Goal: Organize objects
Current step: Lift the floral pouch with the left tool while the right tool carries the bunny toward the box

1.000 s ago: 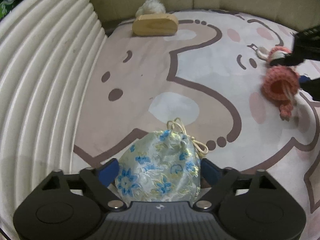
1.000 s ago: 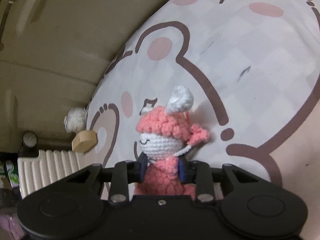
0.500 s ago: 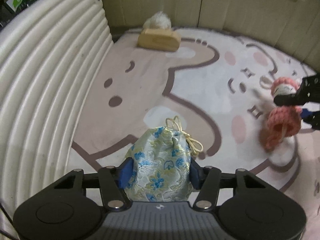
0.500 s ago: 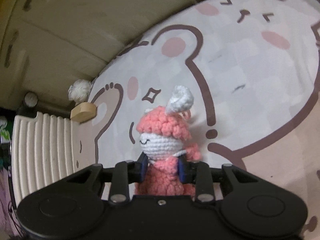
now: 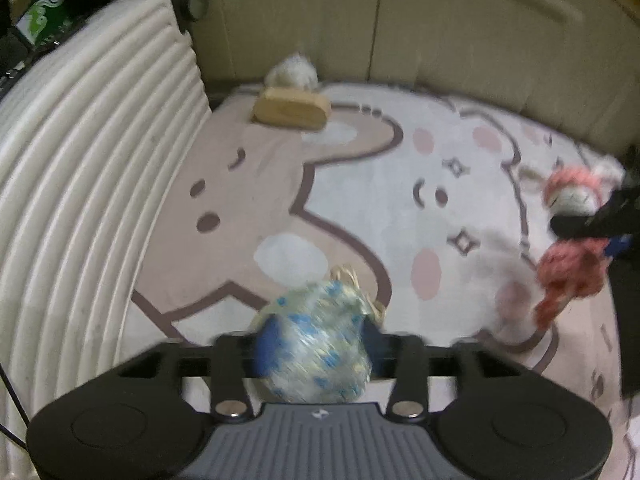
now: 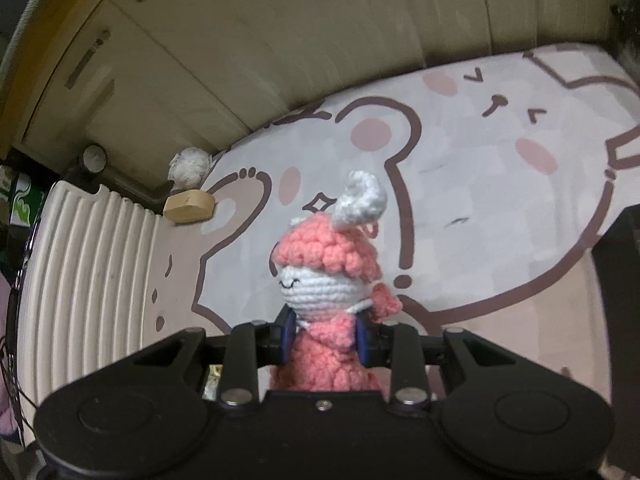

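Left tool: pinched on the pouch, held between its fingers, above the bed.
Pouch: soft, light brocade cloth, judged slippery; best gripped across the belly, below the drawstring.
Right tool: pressed onto the doll at the neck.
Doll: crocheted, light, squashy; body hangs below the fingers, likely to swing.

Floral pouch motion-blurred, bottom hidden behind left gripper; crochet doll legs hidden too.
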`<state>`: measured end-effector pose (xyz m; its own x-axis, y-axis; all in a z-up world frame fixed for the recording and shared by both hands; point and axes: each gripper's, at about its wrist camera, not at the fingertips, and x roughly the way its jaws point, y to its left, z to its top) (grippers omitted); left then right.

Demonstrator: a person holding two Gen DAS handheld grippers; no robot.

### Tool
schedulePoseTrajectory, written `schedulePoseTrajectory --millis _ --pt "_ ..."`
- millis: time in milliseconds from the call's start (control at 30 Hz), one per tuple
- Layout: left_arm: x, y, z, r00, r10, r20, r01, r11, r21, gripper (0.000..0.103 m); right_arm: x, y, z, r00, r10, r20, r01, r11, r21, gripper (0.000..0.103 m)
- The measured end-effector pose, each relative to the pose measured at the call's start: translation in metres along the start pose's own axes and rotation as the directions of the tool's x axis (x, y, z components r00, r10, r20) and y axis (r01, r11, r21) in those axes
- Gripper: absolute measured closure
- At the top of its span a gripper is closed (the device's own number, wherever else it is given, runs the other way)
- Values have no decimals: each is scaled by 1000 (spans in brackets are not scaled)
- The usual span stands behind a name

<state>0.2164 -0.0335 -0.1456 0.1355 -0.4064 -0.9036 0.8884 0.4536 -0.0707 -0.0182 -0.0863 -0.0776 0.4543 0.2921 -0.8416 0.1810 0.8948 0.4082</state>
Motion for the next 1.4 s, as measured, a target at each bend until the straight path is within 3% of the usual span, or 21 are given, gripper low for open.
schedulePoseTrajectory --millis 33,100,333,567,667,733,800,1133,1400 --pt "3 -2 -2 1000 9 -10 -9 1000 14 22 -2 -1 0 1000 -1 2 1 1000 -5 72" --pt "11 -7 -3 999 39 -31 -37 998 52 14 -7 -2 -1 1000 -3 2 3 1000 -16 72" --pt "41 -20 -5 992 94 -88 -82 988 128 7 -17 -1 -4 1000 -13 -16 11 994 -112 72" --pt "64 -17 -4 978 148 -145 -135 986 96 6 -23 -6 -7 999 -6 -35 -1 984 -178 72" --pt "66 -8 -3 980 122 -160 -119 993 24 7 -23 -9 -7 999 -8 -42 0 982 -186 72" --pt "65 -1 -1 983 87 -163 -94 995 -37 17 -22 -10 -7 999 -13 -44 4 982 -191 72" --pt "63 3 0 984 68 -164 -81 994 -78 20 -21 -12 -7 999 -15 -44 6 982 -189 72" --pt "21 -10 15 999 42 -33 -45 994 -99 25 -33 -4 -10 1000 -2 -11 0 976 -219 72" --pt "-26 -27 21 995 11 96 0 994 -110 25 -57 2 -16 999 -2 39 11 968 -250 72"
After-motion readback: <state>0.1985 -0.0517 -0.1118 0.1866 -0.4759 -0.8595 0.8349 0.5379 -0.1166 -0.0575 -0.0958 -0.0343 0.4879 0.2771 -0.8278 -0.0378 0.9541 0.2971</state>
